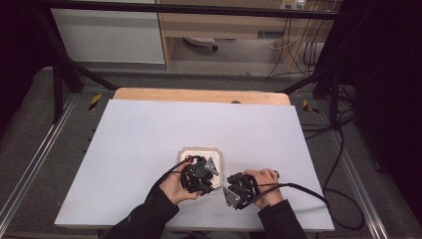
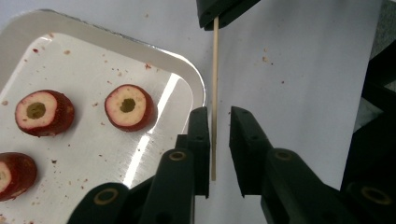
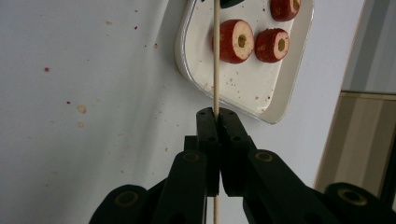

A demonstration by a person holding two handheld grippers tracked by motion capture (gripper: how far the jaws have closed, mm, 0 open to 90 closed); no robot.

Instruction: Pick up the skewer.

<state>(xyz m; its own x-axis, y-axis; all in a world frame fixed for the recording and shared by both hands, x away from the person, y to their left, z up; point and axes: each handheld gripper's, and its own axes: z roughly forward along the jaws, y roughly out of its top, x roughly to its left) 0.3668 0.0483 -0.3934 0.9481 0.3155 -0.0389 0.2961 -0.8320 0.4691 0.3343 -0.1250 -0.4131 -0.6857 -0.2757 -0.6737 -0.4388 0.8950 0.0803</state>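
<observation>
A thin wooden skewer [image 2: 215, 70] runs between my two grippers, just above the white table beside a white tray [image 2: 187, 70]. My right gripper [image 3: 216, 111] is shut on one end of the skewer [image 3: 216, 56]. In the left gripper view its black tips [image 2: 224, 11] pinch the far end. My left gripper [image 2: 218, 112] stands slightly open; the skewer's near end lies in the gap, close to the left-hand jaw and not pinched. Three red fruit slices with cored centres [image 2: 129, 106] [image 2: 44, 112] [image 2: 14, 175] lie flat on the tray. In the high view both grippers [image 1: 206, 177] [image 1: 234, 189] face each other at the tray's [image 1: 186, 151] near corner.
Red crumbs dot the tray and the white table sheet [image 1: 149, 134]. A wooden board edge [image 1: 199, 94] shows at the table's far side. Black frame posts [image 1: 57, 84] and cables [image 1: 343, 199] flank the table.
</observation>
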